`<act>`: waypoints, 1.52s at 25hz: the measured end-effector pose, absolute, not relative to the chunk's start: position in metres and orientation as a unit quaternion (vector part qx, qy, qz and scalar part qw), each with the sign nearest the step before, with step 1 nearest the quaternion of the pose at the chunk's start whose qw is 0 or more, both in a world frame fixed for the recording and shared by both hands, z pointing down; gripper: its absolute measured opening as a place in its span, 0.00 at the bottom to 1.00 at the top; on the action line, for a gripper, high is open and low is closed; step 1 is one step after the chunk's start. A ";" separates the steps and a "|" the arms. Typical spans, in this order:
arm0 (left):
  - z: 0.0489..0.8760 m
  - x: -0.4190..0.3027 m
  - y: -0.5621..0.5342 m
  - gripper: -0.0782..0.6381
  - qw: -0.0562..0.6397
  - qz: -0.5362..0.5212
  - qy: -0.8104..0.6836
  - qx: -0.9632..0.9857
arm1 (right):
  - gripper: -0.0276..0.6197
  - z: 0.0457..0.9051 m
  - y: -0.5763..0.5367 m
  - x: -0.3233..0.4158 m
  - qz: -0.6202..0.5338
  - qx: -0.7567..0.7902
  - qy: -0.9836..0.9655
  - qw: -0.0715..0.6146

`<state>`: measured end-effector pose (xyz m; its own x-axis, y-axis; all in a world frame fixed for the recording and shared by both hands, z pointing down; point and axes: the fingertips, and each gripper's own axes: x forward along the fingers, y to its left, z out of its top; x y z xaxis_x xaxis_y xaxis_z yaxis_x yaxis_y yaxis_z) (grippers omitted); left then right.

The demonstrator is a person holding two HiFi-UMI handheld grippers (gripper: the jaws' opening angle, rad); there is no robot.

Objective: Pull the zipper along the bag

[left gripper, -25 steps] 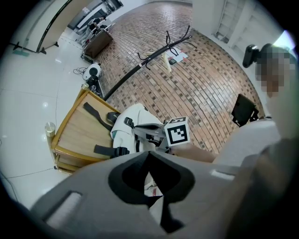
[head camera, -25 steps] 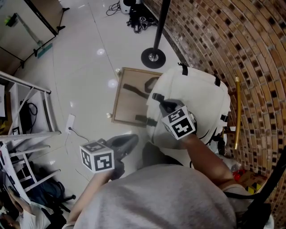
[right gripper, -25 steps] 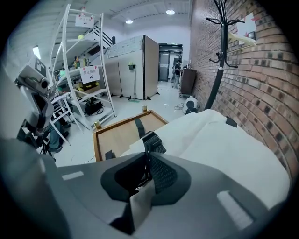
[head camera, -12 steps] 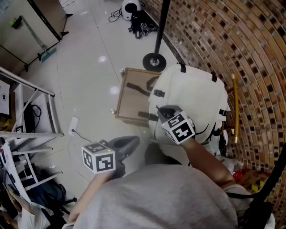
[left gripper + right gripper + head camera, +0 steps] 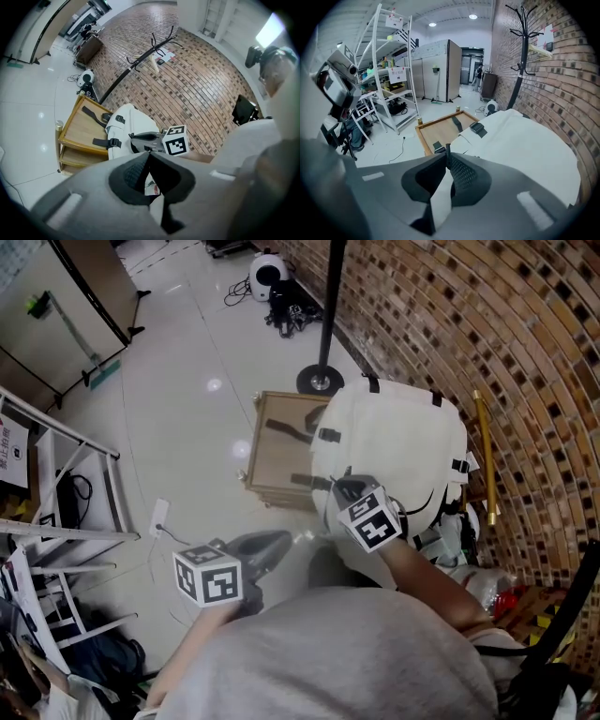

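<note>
A white backpack (image 5: 398, 442) lies on a low wooden stand (image 5: 281, 442) by the brick wall; it also fills the right gripper view (image 5: 520, 140). My right gripper (image 5: 345, 487) is at the bag's near left edge, below a black strap buckle (image 5: 326, 435). In its own view the right gripper (image 5: 448, 151) is shut on a thin dark zipper pull. My left gripper (image 5: 281, 540) hangs over the floor to the left of the bag, touching nothing. Seen in its own view, the left gripper (image 5: 149, 153) is shut and empty, pointing toward the bag (image 5: 133, 124).
A coat stand's round base (image 5: 320, 381) sits just beyond the wooden stand. The curved brick wall (image 5: 525, 352) runs along the right, with a gold rod (image 5: 483, 456) leaning by it. A metal shelf rack (image 5: 56, 521) stands at the left, and a power strip (image 5: 159, 517) lies on the floor.
My right gripper has slid along the bag's left edge toward me, away from the strap buckle, still shut on the pull. The left gripper stays beside the bag, drifting slightly.
</note>
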<state>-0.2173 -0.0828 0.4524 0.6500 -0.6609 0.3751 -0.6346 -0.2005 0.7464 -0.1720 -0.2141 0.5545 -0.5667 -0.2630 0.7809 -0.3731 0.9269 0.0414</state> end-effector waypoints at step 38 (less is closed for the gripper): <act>0.450 -0.182 -0.029 0.11 0.460 0.006 -0.375 0.805 | 0.09 0.561 -0.166 -0.115 0.068 0.255 -0.868 0.421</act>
<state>-0.1821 -0.0287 0.4498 0.7193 -0.5980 0.3535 -0.6085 -0.2970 0.7358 -0.1146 -0.1656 0.5609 -0.5152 -0.3844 0.7661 -0.4996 0.8609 0.0960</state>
